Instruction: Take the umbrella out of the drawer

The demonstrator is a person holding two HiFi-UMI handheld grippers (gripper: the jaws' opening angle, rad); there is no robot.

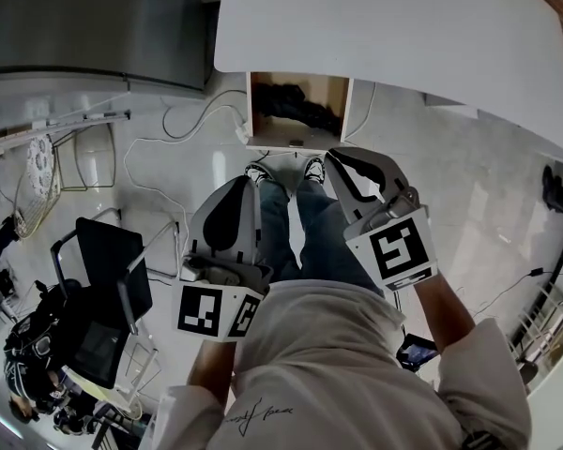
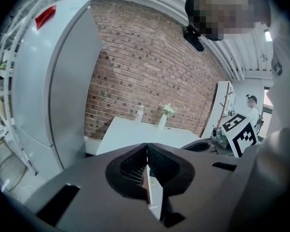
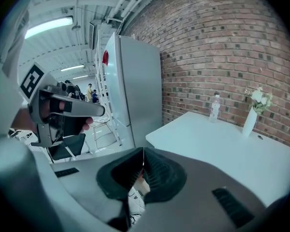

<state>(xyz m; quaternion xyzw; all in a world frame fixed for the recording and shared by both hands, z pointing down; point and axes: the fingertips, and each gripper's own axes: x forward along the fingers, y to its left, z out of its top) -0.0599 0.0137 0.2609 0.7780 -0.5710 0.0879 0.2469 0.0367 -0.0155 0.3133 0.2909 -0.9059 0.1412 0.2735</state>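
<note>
Under the white table (image 1: pixel 403 36), a wooden drawer (image 1: pixel 296 137) stands open, with a dark bundle inside that looks like the folded umbrella (image 1: pixel 291 103). Both grippers hang in front of the person's body, short of the drawer and above the legs and shoes. My left gripper (image 1: pixel 248 180) is shut with nothing in it; in the left gripper view its ribbed pads (image 2: pixel 135 166) meet. My right gripper (image 1: pixel 331 155) is also shut and empty, and its tips are the nearer to the drawer front. Neither gripper view shows the drawer or the umbrella.
A grey fridge (image 1: pixel 84 22) stands at the far left and a black chair (image 1: pixel 108 261) near my left side. Cables (image 1: pixel 169 190) run over the pale floor. A bottle (image 3: pixel 213 108) and a vase of flowers (image 3: pixel 253 112) stand on the table by the brick wall.
</note>
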